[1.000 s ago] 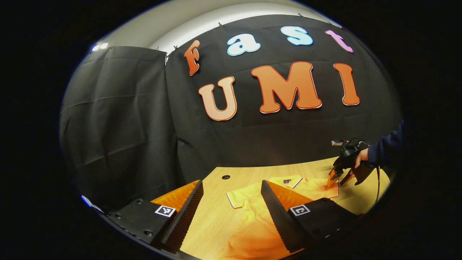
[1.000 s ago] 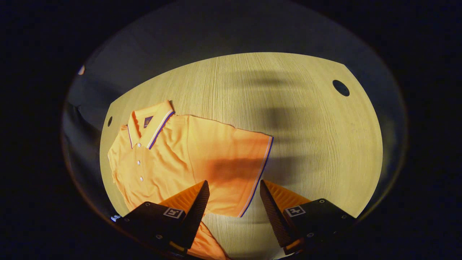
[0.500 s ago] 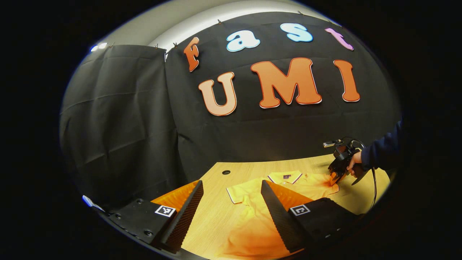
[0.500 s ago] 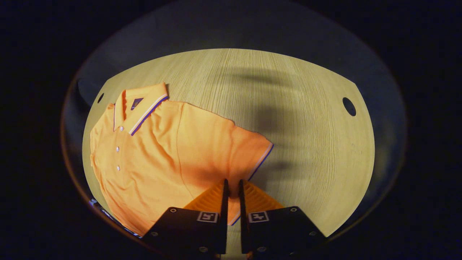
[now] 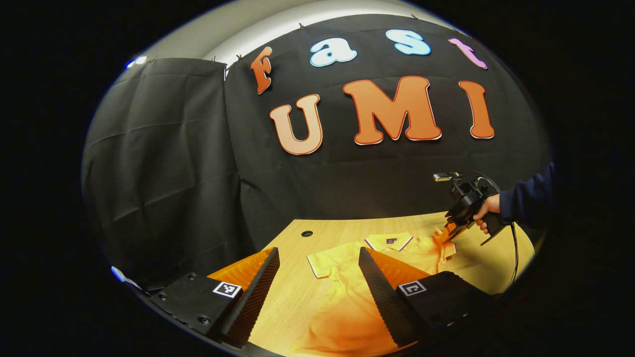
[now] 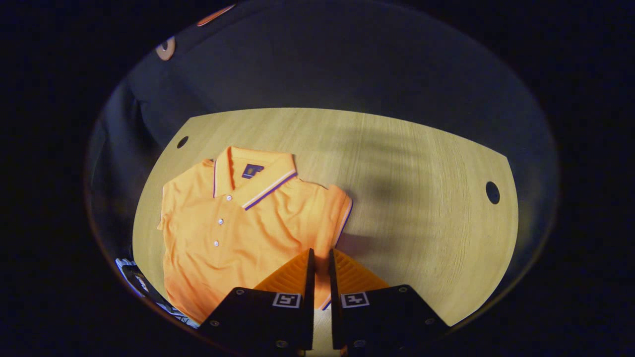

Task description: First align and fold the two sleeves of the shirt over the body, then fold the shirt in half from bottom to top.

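Observation:
An orange polo shirt (image 6: 233, 233) with a striped collar lies face up on the wooden table (image 6: 421, 198). My right gripper (image 6: 318, 255) is shut on the striped hem of the shirt's sleeve (image 6: 337, 218) and holds it lifted off the table. In the left gripper view the same right gripper (image 5: 449, 229), held by a hand (image 5: 483, 210), pinches that raised sleeve at the far right. My left gripper (image 5: 320, 258) stands open above the near left part of the shirt (image 5: 342, 307), with the other sleeve (image 5: 322, 260) lying flat between its fingers, apart from them.
The table has round cable holes (image 6: 492, 192) (image 6: 182, 142) (image 5: 307, 233) near its far edge. A dark sleeve (image 5: 528, 201) of the person reaches in from the right. Black cloth walls close the booth behind the table.
My right gripper came down over the sleeve hem, shut on it, then lifted it up and toward the shirt's body. The left gripper stayed open and almost still.

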A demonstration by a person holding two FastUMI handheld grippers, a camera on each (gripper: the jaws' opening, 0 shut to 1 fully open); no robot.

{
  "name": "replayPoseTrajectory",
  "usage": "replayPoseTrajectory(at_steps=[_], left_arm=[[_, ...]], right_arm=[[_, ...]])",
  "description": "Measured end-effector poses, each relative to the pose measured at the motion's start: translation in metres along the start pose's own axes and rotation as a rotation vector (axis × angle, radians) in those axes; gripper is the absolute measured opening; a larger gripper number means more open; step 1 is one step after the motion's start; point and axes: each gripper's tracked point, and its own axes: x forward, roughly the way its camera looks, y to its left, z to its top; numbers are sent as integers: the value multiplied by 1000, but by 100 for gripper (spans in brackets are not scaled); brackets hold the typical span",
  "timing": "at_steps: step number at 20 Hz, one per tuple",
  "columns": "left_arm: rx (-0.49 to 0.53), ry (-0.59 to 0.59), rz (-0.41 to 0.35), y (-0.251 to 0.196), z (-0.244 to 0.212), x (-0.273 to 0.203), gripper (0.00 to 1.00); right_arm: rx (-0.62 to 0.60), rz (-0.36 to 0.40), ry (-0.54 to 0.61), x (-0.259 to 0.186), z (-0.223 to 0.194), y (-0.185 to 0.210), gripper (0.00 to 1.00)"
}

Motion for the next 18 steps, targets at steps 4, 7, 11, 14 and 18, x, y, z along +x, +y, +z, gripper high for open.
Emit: replayPoseTrajectory(at_steps=[4,7,11,14,18], left_arm=[[-8,5,17,8,-2,0,99],[-29,15,32,17,-9,-1,99],[-74,23,71,35,-15,3,99],[-127,47,91,52,-24,13,100],[-187,106,80,72,-40,40,99]], right_arm=[[0,89,14,-1,7,46,16],[9,187,-4,-11,12,77,35],[30,218,-38,-22,20,80,53],[38,212,-71,-41,25,74,67],[69,202,-167,-76,34,68,85]])
